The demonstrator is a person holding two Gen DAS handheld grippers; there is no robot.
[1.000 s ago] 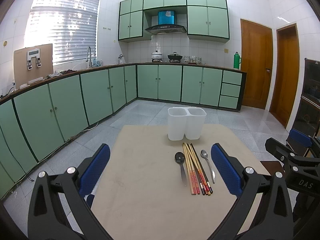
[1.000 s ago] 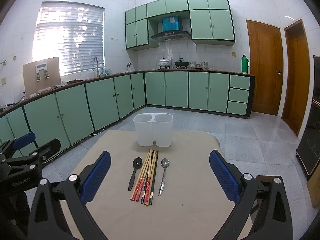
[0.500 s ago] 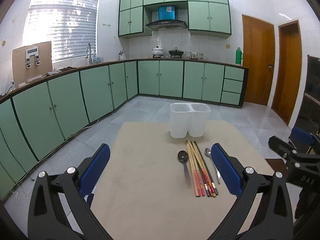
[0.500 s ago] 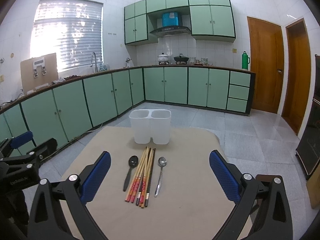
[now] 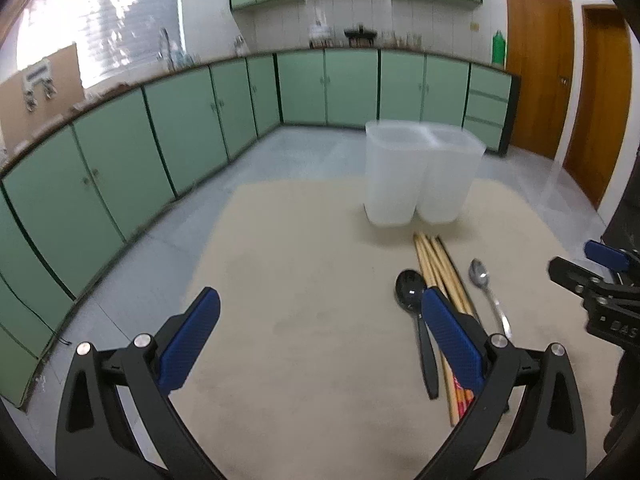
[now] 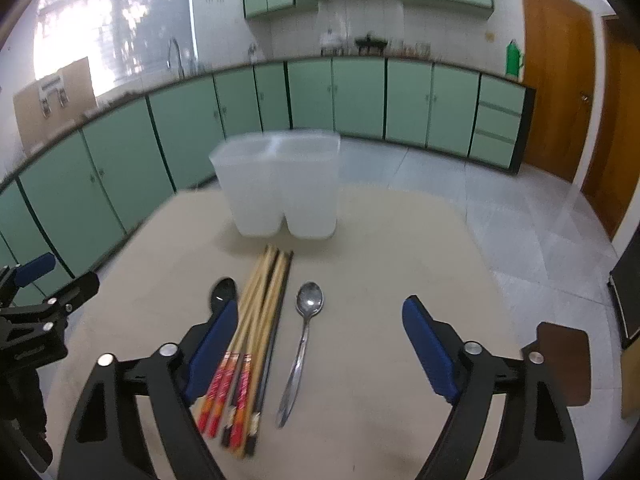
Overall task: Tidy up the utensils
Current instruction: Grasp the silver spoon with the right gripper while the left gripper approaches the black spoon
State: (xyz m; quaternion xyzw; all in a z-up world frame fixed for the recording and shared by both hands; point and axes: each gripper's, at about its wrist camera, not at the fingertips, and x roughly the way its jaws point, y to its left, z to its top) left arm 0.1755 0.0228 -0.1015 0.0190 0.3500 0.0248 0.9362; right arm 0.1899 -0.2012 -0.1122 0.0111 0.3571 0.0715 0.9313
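Near the far edge of the counter [image 6: 400, 248] stands a white holder [image 6: 280, 188] with two cups side by side. Both cups look empty, though the picture is a bit blurry there.

Going left to right, the left tongs [image 5: 320, 340] come first. They are spread wide and hold nothing. Their right blue pad sits just over the black spoon's handle and the sticks. Next is the black spoon [image 6: 222, 292], with its round bowl toward the holder. Beside it lies a bunch of chopsticks [image 6: 260, 320], long and thin, tan with red and orange ends. The plain tips point at the holder and the painted ends point back at the tongs. Then comes the shiny silver spoon [image 6: 306, 336], just beside the sticks but not touching them, and also lying long-ways toward the holder.

Last are the right tongs [image 6: 320, 344]. They too are spread wide and empty. The silver spoon lies right between their two pads, so the right tongs look best placed to pick it up. The grip would likely go across the thin handle. The handle is thin and slippery-looking, so it may slide.
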